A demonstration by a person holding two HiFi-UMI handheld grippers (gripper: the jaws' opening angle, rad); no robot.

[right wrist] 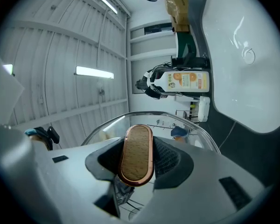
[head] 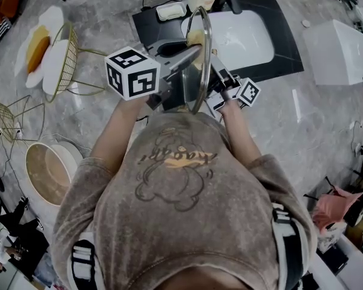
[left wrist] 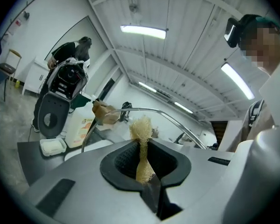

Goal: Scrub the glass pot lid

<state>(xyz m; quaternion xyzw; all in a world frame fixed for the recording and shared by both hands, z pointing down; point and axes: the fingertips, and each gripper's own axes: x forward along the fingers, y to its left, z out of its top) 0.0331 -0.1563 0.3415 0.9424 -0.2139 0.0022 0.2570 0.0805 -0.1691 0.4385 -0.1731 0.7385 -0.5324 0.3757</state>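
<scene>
glass lid (head: pixel 203 47): held up on edge above the sink (head: pixel 248 41), between the two grippers, its rim running away from the person.
right gripper (right wrist: pixel 139 164): jaws clamped on the lid's wooden knob (right wrist: pixel 135 146), the knob's long axis lying along the jaws.
left gripper (left wrist: pixel 143 153): jaws pinched together on a fibre scrubber (left wrist: pixel 141 129), tuft poking past the tips.
key relation: the lid's face stands just ahead of the tuft, on the side away from the knob; contact cannot be told.
likely next: left presses in and rubs, right holds steady.
</scene>
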